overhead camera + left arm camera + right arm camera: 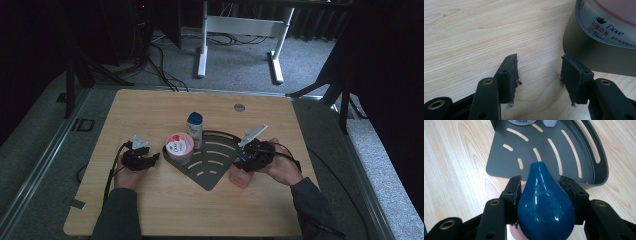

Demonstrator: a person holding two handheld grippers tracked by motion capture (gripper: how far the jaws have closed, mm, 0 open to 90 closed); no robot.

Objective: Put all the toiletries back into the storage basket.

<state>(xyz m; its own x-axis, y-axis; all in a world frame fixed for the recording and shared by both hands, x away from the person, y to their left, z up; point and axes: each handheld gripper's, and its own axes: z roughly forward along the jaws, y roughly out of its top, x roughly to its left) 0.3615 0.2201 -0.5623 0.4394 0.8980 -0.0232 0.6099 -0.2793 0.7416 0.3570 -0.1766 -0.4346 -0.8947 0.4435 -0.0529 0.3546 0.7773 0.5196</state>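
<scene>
We are seeing the left gripper (539,75) standing open on bare table (474,32), the Dove tub (604,27) just beyond its right-hand pad. The high view is showing a pinkish bottle (240,176) under the right gripper (540,186); its own view is revealing jaws clamping the blue teardrop cap (545,207), whose narrow end is pointing away toward the grey corner rack (584,155).

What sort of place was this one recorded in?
Probably a lab or studio recording bay, not a home: a bare wooden table on grey carpet, dark curtains at the sides, loose cables on the floor and a white desk frame behind.
</scene>
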